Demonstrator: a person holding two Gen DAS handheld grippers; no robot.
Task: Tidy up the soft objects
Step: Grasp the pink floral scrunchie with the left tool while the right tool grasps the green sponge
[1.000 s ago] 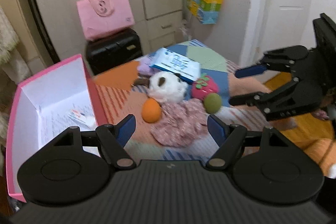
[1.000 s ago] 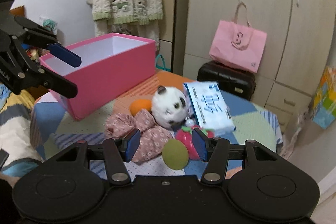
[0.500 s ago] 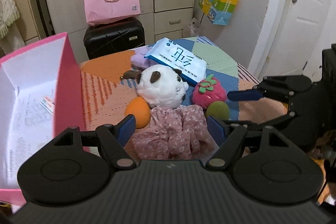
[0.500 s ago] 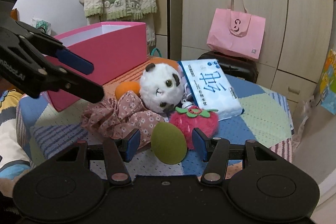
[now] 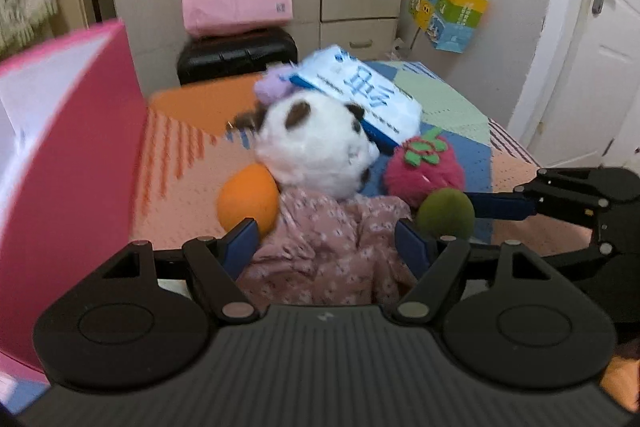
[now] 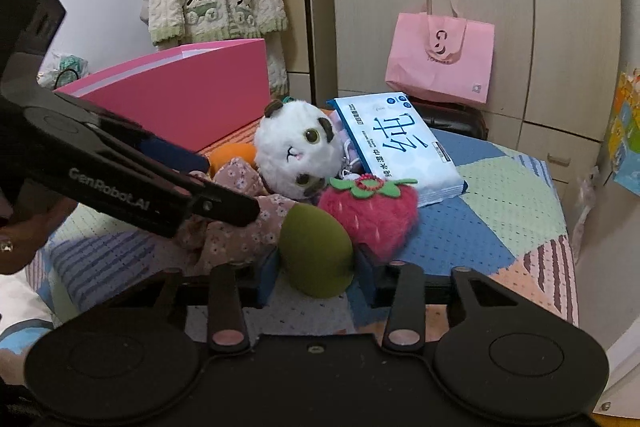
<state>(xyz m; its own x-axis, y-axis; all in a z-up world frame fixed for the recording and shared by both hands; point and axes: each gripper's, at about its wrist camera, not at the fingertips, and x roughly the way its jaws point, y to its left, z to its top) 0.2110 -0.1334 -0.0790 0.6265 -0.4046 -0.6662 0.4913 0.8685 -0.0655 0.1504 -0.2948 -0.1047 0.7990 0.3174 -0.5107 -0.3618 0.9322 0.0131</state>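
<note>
A white panda plush (image 6: pixel 298 151) with dark patches is showing beside an orange sponge (image 5: pixel 248 202) and an olive-green sponge (image 6: pixel 316 255). A pink floral cloth (image 5: pixel 328 251) is lying by a magenta strawberry plush (image 6: pixel 370 213) with green leaves. The box (image 6: pixel 188 95) is glowing pink; the blanket (image 6: pixel 508 203) is showing blue, green and peach patches.

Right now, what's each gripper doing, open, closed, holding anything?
Left gripper: open, pink floral cloth between its fingers, not gripped.
Right gripper: jaws closing around the green egg-shaped sponge.
</note>
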